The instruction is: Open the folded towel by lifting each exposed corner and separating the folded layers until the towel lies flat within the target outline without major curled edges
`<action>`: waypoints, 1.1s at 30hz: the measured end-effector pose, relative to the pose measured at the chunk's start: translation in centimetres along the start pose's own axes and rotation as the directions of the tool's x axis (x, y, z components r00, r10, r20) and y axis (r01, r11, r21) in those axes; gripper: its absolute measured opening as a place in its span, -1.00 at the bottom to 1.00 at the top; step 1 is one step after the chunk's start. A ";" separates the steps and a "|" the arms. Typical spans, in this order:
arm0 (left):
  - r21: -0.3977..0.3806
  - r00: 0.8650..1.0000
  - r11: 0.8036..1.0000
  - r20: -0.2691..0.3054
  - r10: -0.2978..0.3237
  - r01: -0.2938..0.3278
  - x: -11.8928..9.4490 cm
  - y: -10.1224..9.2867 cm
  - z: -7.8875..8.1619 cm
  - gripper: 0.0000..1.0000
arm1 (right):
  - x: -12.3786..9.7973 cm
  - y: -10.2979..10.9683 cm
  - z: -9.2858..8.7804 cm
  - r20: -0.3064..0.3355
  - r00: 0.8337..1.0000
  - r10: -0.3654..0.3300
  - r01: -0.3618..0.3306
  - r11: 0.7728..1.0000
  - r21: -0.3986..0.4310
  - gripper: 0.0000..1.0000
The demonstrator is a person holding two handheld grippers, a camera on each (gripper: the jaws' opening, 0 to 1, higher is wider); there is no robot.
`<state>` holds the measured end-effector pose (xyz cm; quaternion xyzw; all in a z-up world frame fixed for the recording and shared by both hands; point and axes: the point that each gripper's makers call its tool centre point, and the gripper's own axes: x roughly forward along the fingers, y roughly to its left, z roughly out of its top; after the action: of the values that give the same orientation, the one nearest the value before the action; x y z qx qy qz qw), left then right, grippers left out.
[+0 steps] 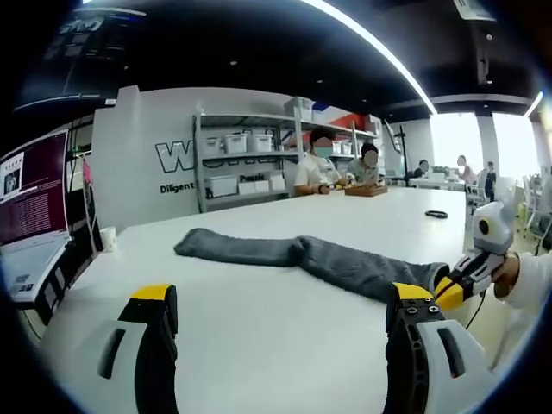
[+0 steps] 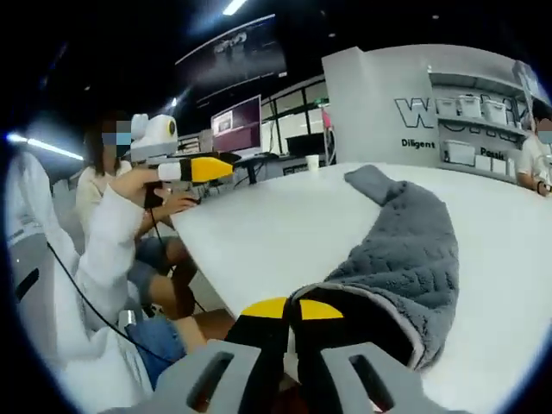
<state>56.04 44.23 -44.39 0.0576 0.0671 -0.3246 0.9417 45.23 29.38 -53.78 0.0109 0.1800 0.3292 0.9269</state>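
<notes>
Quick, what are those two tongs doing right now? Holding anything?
Left tongs: open, holding nothing, above the white table.
Right tongs: shut on the end of the grey towel.

hand-held gripper (image 2: 291,312) pinches towel (image 2: 405,250).

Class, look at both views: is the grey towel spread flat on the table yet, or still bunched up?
Still bunched. The towel lies as a long, narrow rumpled strip across the white table, with the right gripper shut on one end.

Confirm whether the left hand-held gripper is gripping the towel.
No, the left hand-held gripper is open over bare table, short of the grey towel.
</notes>
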 end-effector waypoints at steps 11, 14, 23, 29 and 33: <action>-0.014 1.000 1.000 -0.004 0.008 -0.008 -0.4 0.7 -0.6 0.99 | 5.3 4.1 1.2 0.001 1.000 0.016 -0.016 0.998 -0.052 -1.00; -0.019 1.000 1.000 -0.005 0.010 -0.010 -0.5 1.0 -0.8 0.99 | 5.7 4.5 1.1 -0.005 1.000 0.030 -0.031 0.999 -0.045 -1.00; -0.033 1.000 0.999 -0.003 -0.005 0.004 -0.2 1.1 -1.0 0.99 | 4.6 4.9 1.4 0.026 0.998 0.052 -0.049 0.994 -0.103 -1.00; -0.039 1.000 0.999 -0.006 -0.007 0.007 -0.2 1.2 -1.2 0.99 | 3.1 6.0 0.6 -0.009 0.997 0.072 -0.072 0.992 -0.105 -0.84; -0.043 1.000 0.999 -0.004 -0.006 0.006 -0.2 1.3 -1.2 0.99 | 0.7 6.5 0.7 -0.013 0.998 0.065 -0.066 0.993 -0.098 -0.65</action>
<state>56.59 45.55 -45.45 0.0377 0.0761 -0.3257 0.9416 42.08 34.95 -52.43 -0.0304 0.1676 0.3678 0.9142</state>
